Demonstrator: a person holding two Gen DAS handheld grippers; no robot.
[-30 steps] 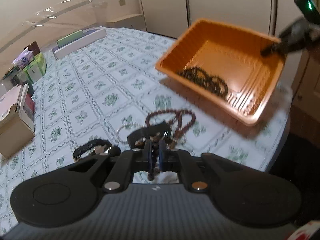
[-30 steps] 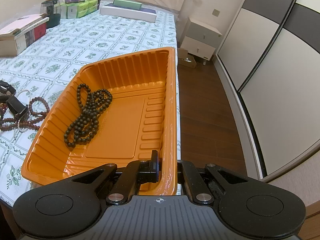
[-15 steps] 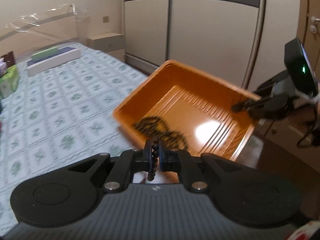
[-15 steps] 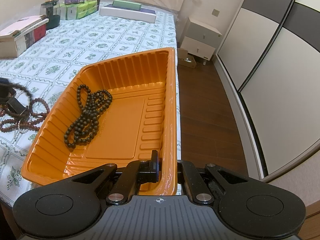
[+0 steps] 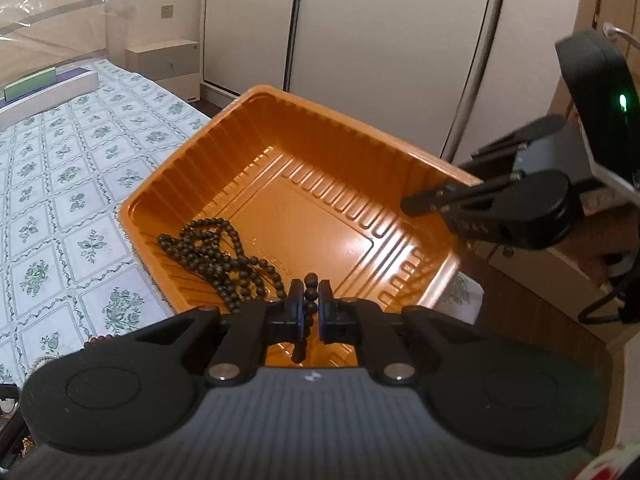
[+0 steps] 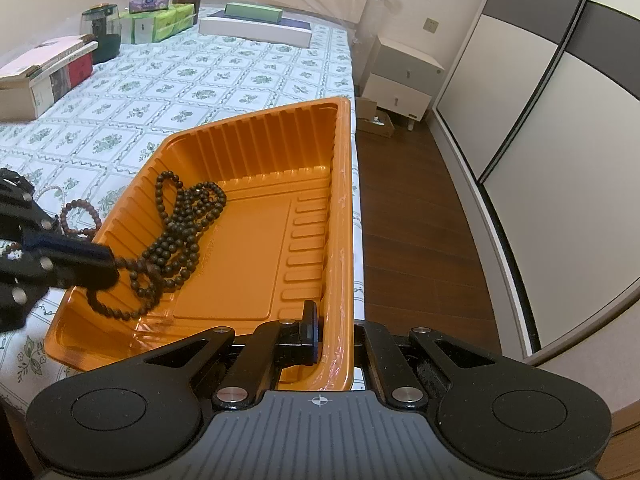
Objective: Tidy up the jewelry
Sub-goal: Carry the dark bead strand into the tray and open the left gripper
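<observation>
An orange ribbed plastic tray (image 5: pixel 360 152) (image 6: pixel 256 144) sits at the table's corner. A dark bead necklace (image 5: pixel 208 248) (image 6: pixel 184 216) lies in its left part. My left gripper (image 5: pixel 309 300) (image 6: pixel 100 268) is shut on a dark bead strand (image 5: pixel 306 320) (image 6: pixel 116 308) and holds it over the tray's near-left edge. My right gripper (image 6: pixel 332 332) (image 5: pixel 416 204) is shut on the tray's right rim. Brown bead bracelets (image 6: pixel 78 220) lie on the tablecloth left of the tray.
The table has a white cloth with green flowers (image 6: pixel 200 80). Boxes, a book (image 6: pixel 44 68) and a dark jar (image 6: pixel 102 32) stand along its far left. The table edge and wooden floor (image 6: pixel 412 208) are right of the tray. Wardrobe doors (image 5: pixel 360 40) stand behind.
My left gripper has lifted the dark bead strand off the tablecloth and carried it right to the tray. The right gripper has kept hold of the tray's rim.
</observation>
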